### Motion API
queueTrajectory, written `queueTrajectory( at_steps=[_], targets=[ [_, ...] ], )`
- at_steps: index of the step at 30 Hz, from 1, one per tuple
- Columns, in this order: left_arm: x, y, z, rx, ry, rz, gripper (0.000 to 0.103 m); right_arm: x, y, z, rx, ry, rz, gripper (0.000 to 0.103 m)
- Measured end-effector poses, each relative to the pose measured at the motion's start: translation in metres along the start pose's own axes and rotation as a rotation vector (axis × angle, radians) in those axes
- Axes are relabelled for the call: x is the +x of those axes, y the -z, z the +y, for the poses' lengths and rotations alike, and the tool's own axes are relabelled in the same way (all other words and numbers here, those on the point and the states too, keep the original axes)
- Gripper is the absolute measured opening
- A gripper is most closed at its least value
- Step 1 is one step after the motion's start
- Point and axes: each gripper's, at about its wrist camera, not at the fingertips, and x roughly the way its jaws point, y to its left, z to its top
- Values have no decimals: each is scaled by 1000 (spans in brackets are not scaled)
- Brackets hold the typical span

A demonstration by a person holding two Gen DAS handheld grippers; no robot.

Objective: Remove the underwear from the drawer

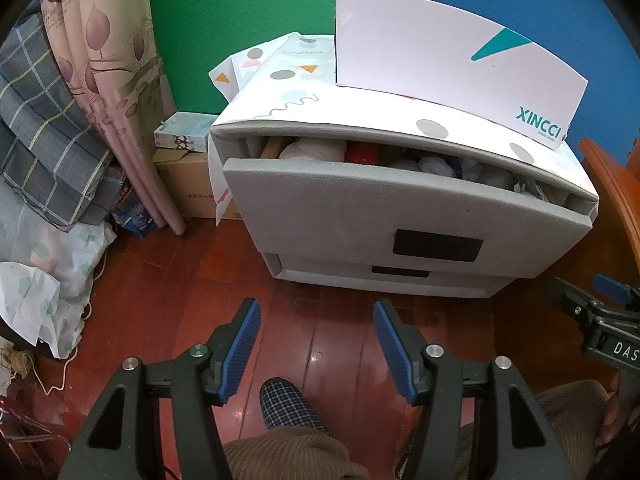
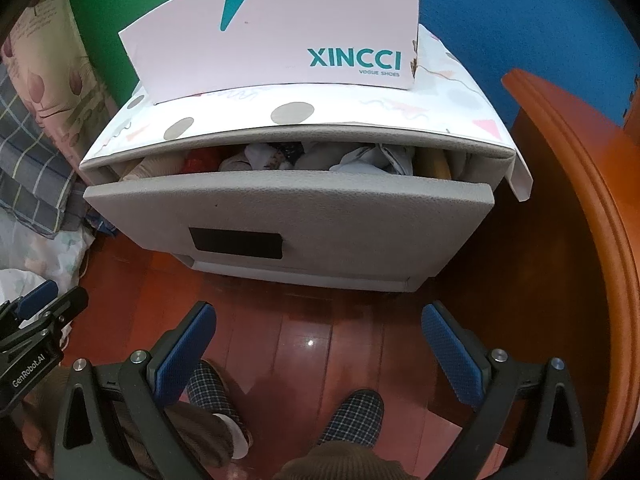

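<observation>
A grey drawer unit stands on the wooden floor. Its top drawer is pulled partly out, showing a strip of bundled clothes, white, red and dark; which piece is underwear I cannot tell. My left gripper hangs open above the floor, in front of and below the drawer front, nothing between its blue pads. My right gripper is open too, wider, also short of the drawer and empty. Each gripper shows at the other view's edge.
A white shoe box sits on the unit's patterned top. A lower drawer is closed. Curtain and plaid bedding lie left, cardboard boxes beside the unit, an orange wooden edge on the right. A person's slippered feet stand below.
</observation>
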Motion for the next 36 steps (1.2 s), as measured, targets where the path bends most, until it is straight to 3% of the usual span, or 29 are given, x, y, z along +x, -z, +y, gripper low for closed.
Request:
queueTrajectory(
  at_steps=[11, 24, 36],
  targets=[
    [-1, -15, 13, -116, 73, 15, 60, 1, 0, -15, 38, -24, 3, 102],
    [17, -65, 11, -163, 81, 9, 60, 3, 1, -22, 57, -51, 11, 102],
    [59, -102, 7, -201, 60, 48, 60, 5, 1, -24, 70, -75, 21, 102]
  ],
)
